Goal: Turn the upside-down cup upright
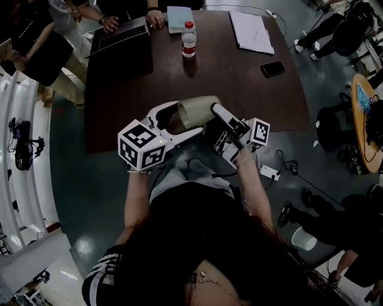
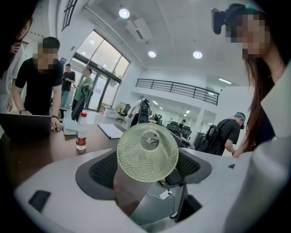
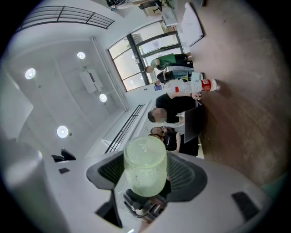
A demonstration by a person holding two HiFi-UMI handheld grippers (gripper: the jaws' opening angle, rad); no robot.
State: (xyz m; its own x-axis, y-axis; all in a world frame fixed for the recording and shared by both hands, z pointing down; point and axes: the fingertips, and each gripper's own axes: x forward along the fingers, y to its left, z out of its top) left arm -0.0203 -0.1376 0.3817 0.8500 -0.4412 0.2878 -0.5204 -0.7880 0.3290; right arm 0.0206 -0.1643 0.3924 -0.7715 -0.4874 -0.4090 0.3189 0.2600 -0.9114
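Note:
The pale green, bumpy-walled cup point(image 1: 197, 110) hangs on its side in the air over the near edge of the brown table point(image 1: 239, 89). My left gripper point(image 1: 179, 121) comes in from the left, its white jaws on either side of the cup. In the left gripper view the cup's base point(image 2: 148, 152) faces the camera and fills the gap between both pads. My right gripper point(image 1: 220, 113) reaches in from the right. In the right gripper view the cup point(image 3: 144, 166) sits tilted between the pads, touching both. Its mouth is hidden.
Farther back on the table stand a water bottle point(image 1: 188, 39), a phone point(image 1: 273, 69), papers point(image 1: 251, 31), a notebook point(image 1: 179, 18) and a laptop point(image 1: 119, 36) with a person's hands at it. A power strip point(image 1: 269, 172) lies on the floor. Chairs and people stand at the right.

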